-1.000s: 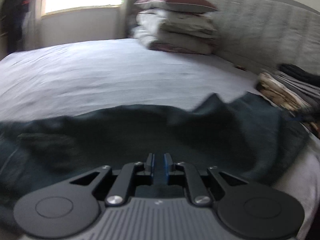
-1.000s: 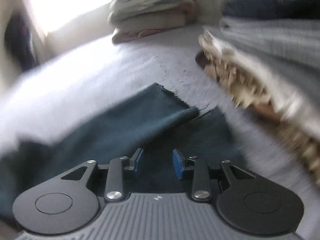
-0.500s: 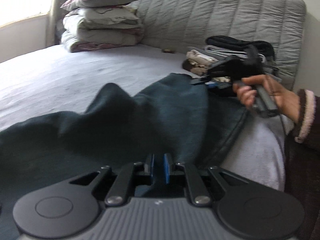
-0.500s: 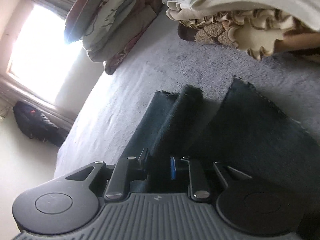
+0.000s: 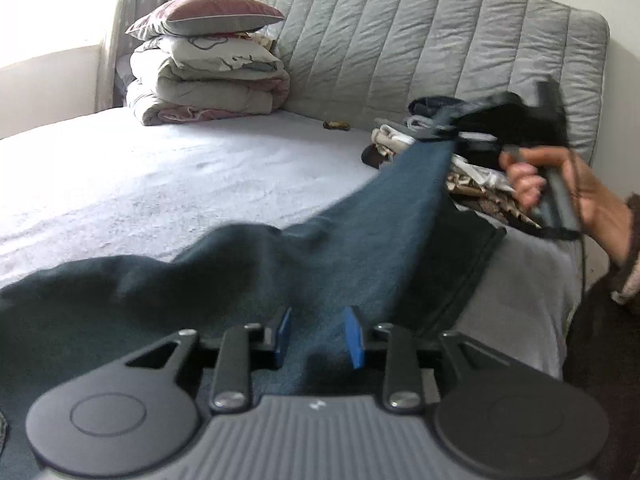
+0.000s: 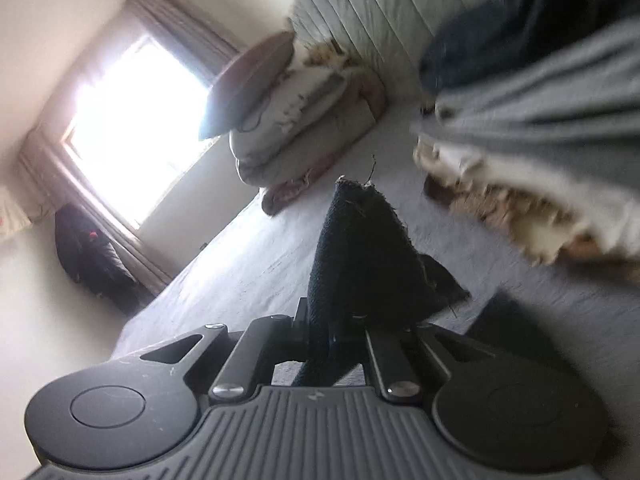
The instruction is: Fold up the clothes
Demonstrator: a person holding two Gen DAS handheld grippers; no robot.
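Across the grey fleece-covered bed [image 5: 168, 184] the dark teal knitted garment [image 5: 248, 276] stretches from the left gripper [image 5: 318, 338] up toward the right gripper [image 6: 334, 334], its long axis running between them. Right jaws have just closed, pinching a lifted corner. Left jaws have just opened; cloth lies loose between them, unpressed.

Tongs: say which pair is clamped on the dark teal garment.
The right tongs, pinching a raised corner of the dark teal garment; the left tongs stand apart.
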